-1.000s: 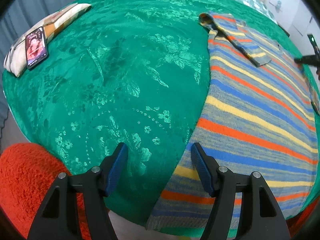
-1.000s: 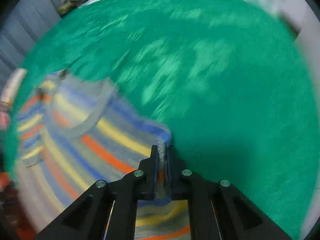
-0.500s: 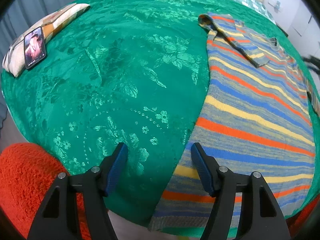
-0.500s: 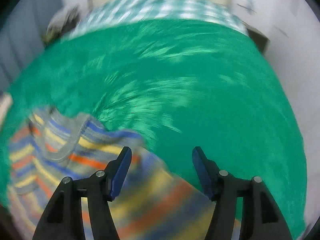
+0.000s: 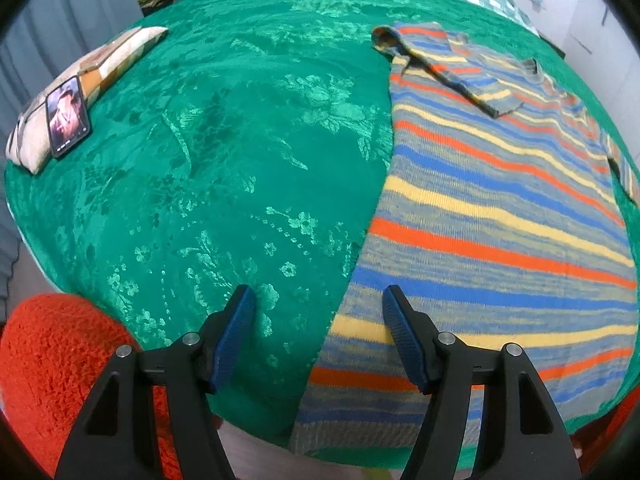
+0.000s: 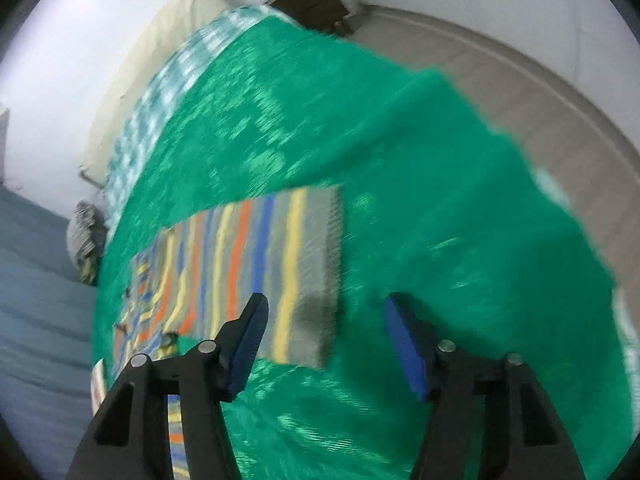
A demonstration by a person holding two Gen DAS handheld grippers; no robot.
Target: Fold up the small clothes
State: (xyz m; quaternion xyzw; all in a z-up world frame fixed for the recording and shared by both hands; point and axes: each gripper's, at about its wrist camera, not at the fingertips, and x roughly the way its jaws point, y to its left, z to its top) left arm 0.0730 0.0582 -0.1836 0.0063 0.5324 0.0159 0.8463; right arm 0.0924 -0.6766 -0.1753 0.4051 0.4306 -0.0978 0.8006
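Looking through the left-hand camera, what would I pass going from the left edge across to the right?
Phone lying on a patterned pillow → bare green bedspread → striped sweater spread flat.

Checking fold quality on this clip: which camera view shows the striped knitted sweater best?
The left wrist view: the striped knitted sweater lies sharp and large on the green patterned bedspread, one sleeve folded across its top. The right wrist view shows the sweater smaller and motion-blurred, partly behind the gripper.
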